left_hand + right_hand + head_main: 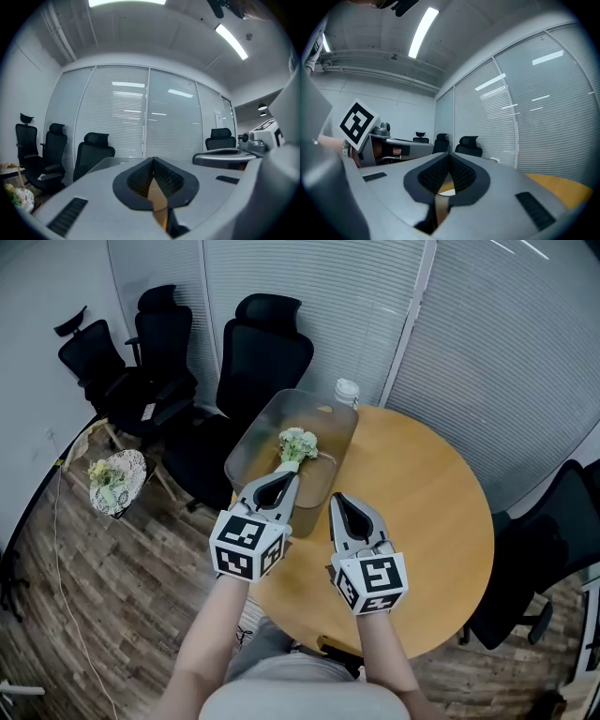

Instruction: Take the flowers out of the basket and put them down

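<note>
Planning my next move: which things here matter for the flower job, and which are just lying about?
Job: flowers, gray bin holding them, table.
Lying about: capped bottle, office chairs, second bouquet by the chairs.

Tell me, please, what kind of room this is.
Probably an office meeting room. A round wooden table stands in the middle, black office chairs with headrests wait beside it, and glass partition walls with closed blinds enclose the space.
</note>
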The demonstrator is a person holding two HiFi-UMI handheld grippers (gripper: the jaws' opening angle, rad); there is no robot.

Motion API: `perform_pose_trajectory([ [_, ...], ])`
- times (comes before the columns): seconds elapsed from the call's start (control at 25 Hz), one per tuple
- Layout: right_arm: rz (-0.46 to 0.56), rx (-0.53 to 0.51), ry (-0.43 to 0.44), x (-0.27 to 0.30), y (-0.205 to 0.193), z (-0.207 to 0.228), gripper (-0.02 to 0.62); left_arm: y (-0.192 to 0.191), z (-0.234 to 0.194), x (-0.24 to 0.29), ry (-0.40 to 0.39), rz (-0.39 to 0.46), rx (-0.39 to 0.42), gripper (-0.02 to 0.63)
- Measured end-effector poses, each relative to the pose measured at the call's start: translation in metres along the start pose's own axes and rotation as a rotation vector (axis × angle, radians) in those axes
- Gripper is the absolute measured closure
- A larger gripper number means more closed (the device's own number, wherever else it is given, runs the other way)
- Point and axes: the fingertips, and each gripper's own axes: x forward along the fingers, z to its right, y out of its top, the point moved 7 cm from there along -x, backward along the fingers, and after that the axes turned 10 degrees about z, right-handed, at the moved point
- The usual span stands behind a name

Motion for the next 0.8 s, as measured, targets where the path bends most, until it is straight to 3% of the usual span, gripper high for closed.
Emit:
perform_pose_trajectory([
  [0.4,-0.022,-0.005,-0.074,0.034,-0.003,0.018,0.571,-0.005,-0.035,0.049,-0.058,-0.055,-0.048,0.598],
  [0.52,-0.037,-0.027,-0.072,0.045,-0.004,0.023,0.571,-0.012,-0.040,0.062,-0.072,-0.086,-0.050,0.549],
  [0.8,-0.054,-0.053,-0.069,0.068,-0.007,0.036,0.571,-0.027,-0.054,0.091,-0.125,-0.171,-0.066,0.518],
])
